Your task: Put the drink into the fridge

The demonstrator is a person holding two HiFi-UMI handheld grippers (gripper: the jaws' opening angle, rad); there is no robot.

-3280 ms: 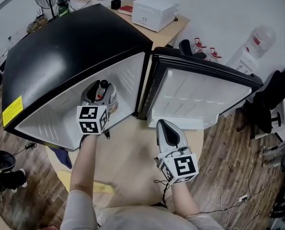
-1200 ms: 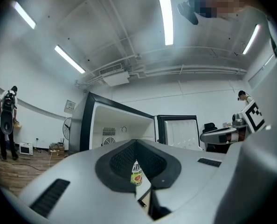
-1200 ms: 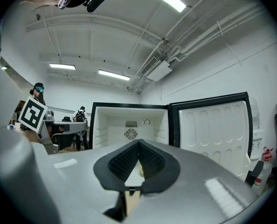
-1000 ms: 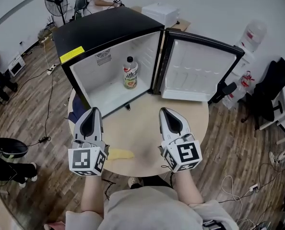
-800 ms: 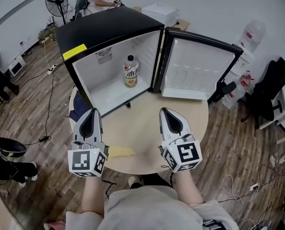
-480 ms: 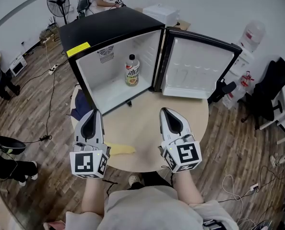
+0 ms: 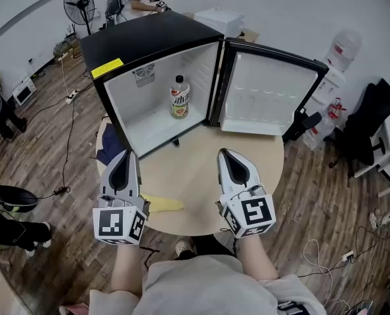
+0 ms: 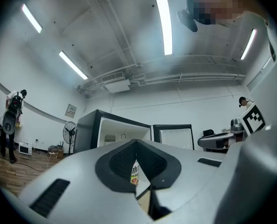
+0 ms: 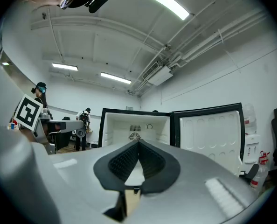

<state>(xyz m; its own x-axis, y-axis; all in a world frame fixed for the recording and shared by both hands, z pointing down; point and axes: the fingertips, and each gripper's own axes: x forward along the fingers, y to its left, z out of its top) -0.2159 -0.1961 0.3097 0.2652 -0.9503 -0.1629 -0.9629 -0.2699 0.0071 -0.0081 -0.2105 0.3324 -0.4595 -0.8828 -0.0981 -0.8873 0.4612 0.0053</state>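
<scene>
- The drink [image 7: 178, 98] stands upright inside the fridge [image 7: 149, 41], toward the back of its floor and nearer the hinge side. I judge the placing itself done.
- The door [image 7: 268, 94] hangs wide open at the fridge's right, so what seems left is to shut it.
- That next move calls for one hand-held gripper to get behind the door's free edge and swing it to the fridge front. The drink sits deep enough not to be in the way.
- My left hand-held gripper [image 7: 126, 153] is pressed together on nothing. It hovers over the surface [image 7: 195, 176] in front of the fridge's opening, well apart from the drink and pointing toward it.
- My right hand-held gripper [image 7: 222, 153] is likewise pressed together and empty, in front of the fridge, nearer the door.
</scene>
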